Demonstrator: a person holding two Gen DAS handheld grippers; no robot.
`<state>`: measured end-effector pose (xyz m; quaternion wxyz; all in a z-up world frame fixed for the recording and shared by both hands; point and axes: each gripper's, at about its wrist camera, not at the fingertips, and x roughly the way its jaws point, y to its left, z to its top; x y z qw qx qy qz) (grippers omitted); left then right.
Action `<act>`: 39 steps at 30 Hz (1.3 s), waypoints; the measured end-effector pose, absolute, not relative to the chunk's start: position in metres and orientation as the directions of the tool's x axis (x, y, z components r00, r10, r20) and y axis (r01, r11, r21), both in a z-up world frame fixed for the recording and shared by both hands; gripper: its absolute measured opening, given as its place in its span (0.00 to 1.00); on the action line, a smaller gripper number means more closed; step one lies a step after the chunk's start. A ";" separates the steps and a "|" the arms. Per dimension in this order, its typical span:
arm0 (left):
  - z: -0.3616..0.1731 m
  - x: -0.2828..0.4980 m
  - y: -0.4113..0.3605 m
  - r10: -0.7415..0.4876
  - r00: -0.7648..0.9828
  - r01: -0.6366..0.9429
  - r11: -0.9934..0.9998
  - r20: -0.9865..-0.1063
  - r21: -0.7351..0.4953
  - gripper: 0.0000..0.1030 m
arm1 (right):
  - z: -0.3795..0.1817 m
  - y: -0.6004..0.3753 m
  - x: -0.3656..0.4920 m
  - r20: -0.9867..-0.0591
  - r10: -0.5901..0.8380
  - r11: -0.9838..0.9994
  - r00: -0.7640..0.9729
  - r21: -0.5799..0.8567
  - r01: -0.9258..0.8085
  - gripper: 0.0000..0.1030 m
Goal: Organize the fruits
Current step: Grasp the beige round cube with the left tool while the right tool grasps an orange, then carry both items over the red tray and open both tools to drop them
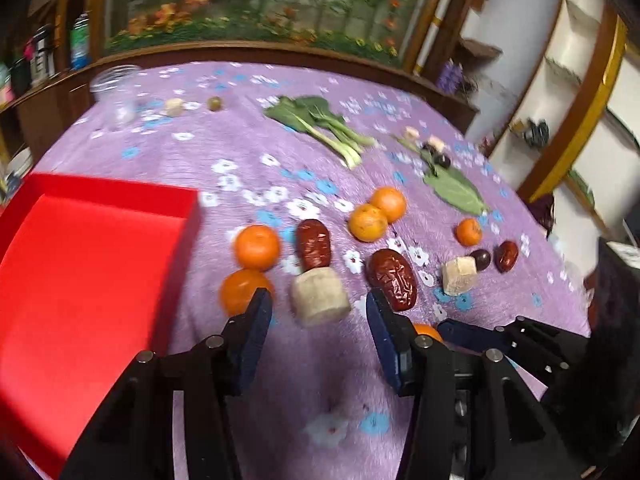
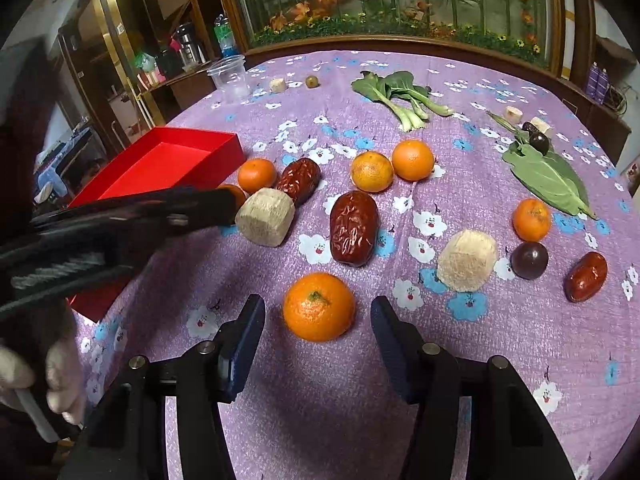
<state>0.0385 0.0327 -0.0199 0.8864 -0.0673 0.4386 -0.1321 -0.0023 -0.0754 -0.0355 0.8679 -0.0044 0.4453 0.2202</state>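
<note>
My left gripper (image 1: 318,307) stands open low over the purple flowered tablecloth (image 1: 320,380). A beige cut block (image 1: 319,299) lies on the cloth between its fingertips, with a gap on each side. My right gripper (image 2: 318,309) is open around a tangerine (image 2: 319,306) that rests on the cloth; neither pad touches it. An empty red box (image 1: 100,260) sits to the left. More tangerines (image 1: 256,246), big red dates (image 1: 394,278) and dark plums (image 2: 529,260) lie scattered ahead. In the right wrist view the left gripper's finger (image 2: 216,206) reaches in beside the beige block (image 2: 265,217).
Bok choy (image 2: 404,94), a large green leaf (image 2: 548,178), a clear plastic cup (image 2: 231,76), smaller beige pieces (image 2: 277,85) and a small green fruit (image 2: 312,81) lie farther back. A gloved hand (image 2: 60,376) shows at lower left. Cabinets and shelves ring the table.
</note>
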 end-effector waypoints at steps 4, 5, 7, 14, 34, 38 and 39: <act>-0.036 0.057 0.022 -0.257 0.527 0.193 0.964 -0.810 -0.180 0.46 | -0.039 -0.075 0.003 -0.784 0.390 0.898 0.483 0.208 -0.388 0.58; -0.040 0.060 0.020 -0.255 0.520 0.203 0.964 -0.815 -0.172 0.43 | -0.040 -0.075 0.004 -0.786 0.390 0.897 0.480 0.208 -0.390 0.58; -0.040 0.061 0.015 -0.242 0.530 0.224 0.964 -0.813 -0.141 0.42 | -0.040 -0.073 0.007 -0.790 0.390 0.895 0.474 0.204 -0.396 0.58; -0.041 0.059 0.016 -0.212 0.554 0.211 0.971 -0.805 -0.110 0.33 | -0.042 -0.072 0.010 -0.795 0.392 0.892 0.464 0.204 -0.404 0.39; 0.013 -0.025 0.184 0.010 0.731 -0.206 0.956 -0.682 -0.208 0.34 | 0.017 -0.002 -0.021 -0.695 0.578 0.776 0.427 0.306 -0.552 0.39; 0.003 -0.029 0.216 0.064 0.720 -0.280 0.938 -0.691 -0.205 0.34 | 0.019 0.050 -0.020 -0.698 0.615 0.721 0.366 0.310 -0.620 0.39; 0.001 -0.030 0.224 0.069 0.718 -0.292 0.933 -0.693 -0.209 0.34 | 0.018 0.061 -0.021 -0.702 0.615 0.714 0.359 0.302 -0.632 0.39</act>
